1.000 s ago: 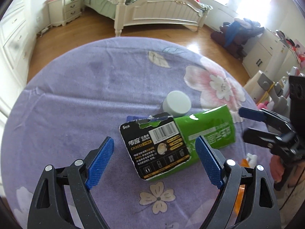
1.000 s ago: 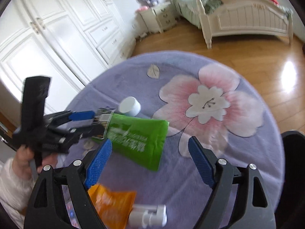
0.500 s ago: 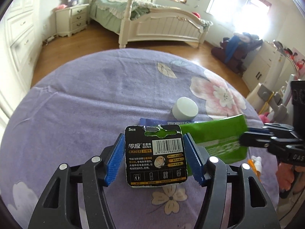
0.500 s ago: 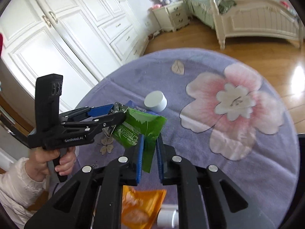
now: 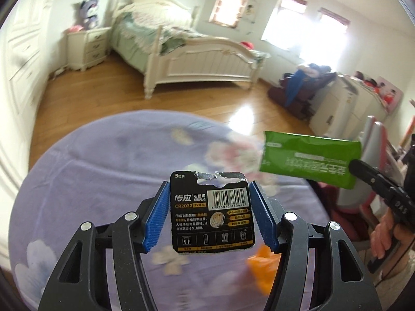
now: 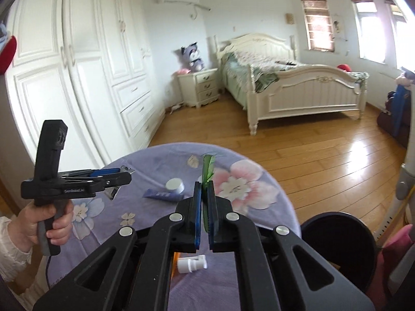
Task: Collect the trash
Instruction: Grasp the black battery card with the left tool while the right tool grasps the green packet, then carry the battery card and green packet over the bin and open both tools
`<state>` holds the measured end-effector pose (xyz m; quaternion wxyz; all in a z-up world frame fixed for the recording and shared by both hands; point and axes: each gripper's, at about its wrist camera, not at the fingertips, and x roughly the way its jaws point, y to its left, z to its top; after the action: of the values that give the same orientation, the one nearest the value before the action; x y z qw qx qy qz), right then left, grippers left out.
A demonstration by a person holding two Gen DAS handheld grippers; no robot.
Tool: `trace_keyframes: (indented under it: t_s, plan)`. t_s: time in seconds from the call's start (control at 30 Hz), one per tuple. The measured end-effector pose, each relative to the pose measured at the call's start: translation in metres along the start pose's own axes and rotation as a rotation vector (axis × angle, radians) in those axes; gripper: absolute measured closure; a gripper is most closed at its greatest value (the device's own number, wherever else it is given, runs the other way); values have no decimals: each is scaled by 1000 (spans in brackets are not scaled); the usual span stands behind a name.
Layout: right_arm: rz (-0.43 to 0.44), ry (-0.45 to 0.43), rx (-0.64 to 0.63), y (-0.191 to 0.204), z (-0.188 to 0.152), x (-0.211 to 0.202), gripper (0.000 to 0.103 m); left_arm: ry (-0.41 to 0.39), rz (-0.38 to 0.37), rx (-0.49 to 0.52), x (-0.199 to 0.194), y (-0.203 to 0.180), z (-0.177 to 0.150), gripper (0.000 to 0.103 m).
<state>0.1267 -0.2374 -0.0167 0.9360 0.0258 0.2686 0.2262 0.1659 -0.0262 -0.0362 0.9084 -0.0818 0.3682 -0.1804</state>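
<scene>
My left gripper is shut on a black battery card, its blue pads pressing both side edges, and holds it above the round purple flowered table. My right gripper is shut on a green packet, seen edge-on between the pads. In the left wrist view that green packet hangs flat in the air at the right, held by the right gripper. The left gripper also shows in the right wrist view, held in a person's hand.
On the table lie a white cap, a dark blue tube, a white pump head and an orange wrapper. A black bin stands at the table's right edge. A bed and cupboards stand farther off.
Both grippers shut on their items and lifted them off the table: the left on the battery card, the right on the green packet. The blue tube beneath now lies uncovered.
</scene>
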Motion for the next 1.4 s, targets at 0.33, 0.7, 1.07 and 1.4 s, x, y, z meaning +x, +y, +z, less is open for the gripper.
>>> trace_keyframes:
  t_s: [0.33, 0.7, 1.07, 1.4]
  plan:
    - [-317, -99, 4, -53, -9, -48, 99, -4, -141, 123, 39, -115, 23, 42]
    - [-471, -17, 54, -119, -38, -52, 98, 93, -295, 192, 122, -216, 13, 42]
    - [-511, 32, 97, -161, -62, -51, 98, 163, -314, 228, 164, -253, 3, 41]
    - [-592, 78, 122, -188, -75, -46, 32, 163, -298, 278, 187, -285, 1, 10]
